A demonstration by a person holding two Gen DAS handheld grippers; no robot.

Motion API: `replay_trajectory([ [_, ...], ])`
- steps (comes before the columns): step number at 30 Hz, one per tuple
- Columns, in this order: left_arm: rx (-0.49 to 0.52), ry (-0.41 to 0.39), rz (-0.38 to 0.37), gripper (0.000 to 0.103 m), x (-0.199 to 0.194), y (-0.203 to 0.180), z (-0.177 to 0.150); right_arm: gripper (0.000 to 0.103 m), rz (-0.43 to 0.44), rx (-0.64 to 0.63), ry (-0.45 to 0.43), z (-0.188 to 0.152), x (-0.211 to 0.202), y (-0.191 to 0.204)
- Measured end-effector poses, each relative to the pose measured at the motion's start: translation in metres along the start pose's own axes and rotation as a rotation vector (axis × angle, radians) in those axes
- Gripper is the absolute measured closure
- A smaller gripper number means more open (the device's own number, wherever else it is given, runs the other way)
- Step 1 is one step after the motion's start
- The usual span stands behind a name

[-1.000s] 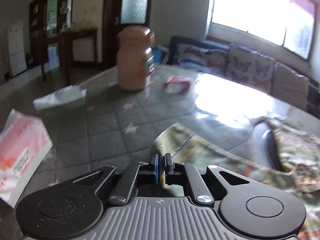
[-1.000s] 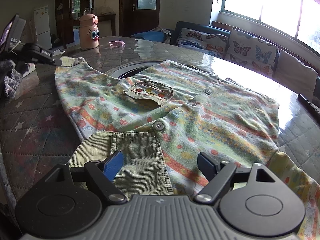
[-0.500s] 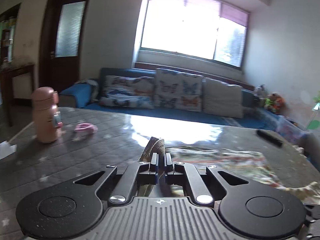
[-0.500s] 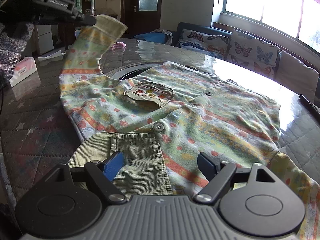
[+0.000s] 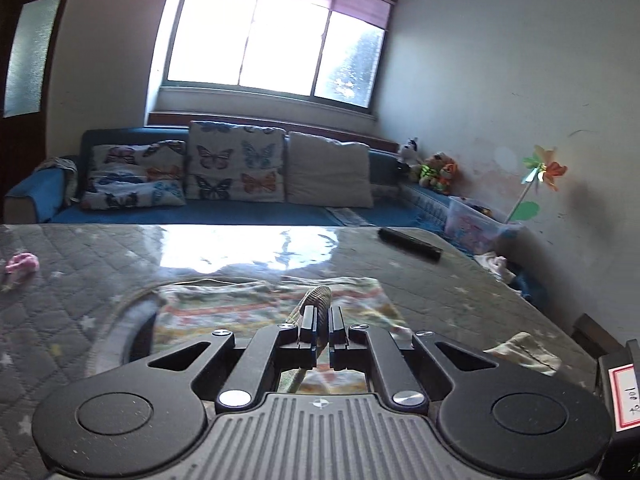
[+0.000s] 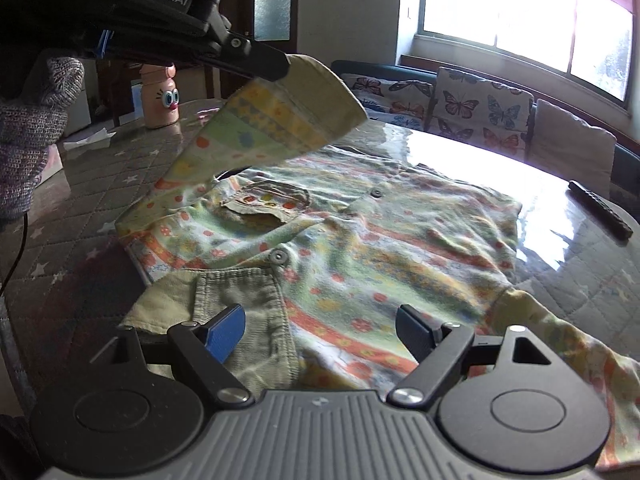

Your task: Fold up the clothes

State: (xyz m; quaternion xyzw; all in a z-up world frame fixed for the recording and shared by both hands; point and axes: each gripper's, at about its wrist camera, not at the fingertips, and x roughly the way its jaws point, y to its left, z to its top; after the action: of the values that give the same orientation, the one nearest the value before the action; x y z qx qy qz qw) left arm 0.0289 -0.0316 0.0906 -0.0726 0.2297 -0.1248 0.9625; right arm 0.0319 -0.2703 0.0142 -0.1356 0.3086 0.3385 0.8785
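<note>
Folding step: sleeve [image 6: 276, 120] lifted over the shirt [image 6: 360, 240], judged mid-way through a first fold toward the chest.
Shirt position: spread flat on the surface [image 6: 80, 208], buttoned front up, collar nearest the right gripper [image 6: 320, 330].
Sleeve axis: slanting from the shoulder seam up to the cuff, cuff end highest.
Left gripper [image 6: 282, 66]: clamped tight on the cuff, raised above the chest pocket [image 6: 266, 204].
Right gripper state: spread wide, holding nothing, low over the collar.
Nearer arm: left, already holding the cloth.
Containers: pink bottle [image 6: 160, 96] far behind, contents hidden.
</note>
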Motion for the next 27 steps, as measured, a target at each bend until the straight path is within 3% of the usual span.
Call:
replay_trajectory([
  [5,0.009,0.012,-0.069,0.097,0.016,-0.025,-0.001,0.019,-0.022,0.035,-0.003,-0.008,-0.008,-0.012],
  [20,0.147,0.195,-0.161,0.095,0.045,-0.063,-0.046,0.019,-0.084,0.112,0.002,-0.023,-0.023,-0.038],
  [24,0.181,0.192,-0.190,0.089,0.037,-0.064,-0.050,0.019,-0.108,0.127,-0.001,-0.024,-0.029,-0.044],
  [27,0.194,0.177,-0.170,0.087,0.026,-0.053,-0.048,0.019,-0.124,0.136,-0.013,-0.021,-0.034,-0.047],
])
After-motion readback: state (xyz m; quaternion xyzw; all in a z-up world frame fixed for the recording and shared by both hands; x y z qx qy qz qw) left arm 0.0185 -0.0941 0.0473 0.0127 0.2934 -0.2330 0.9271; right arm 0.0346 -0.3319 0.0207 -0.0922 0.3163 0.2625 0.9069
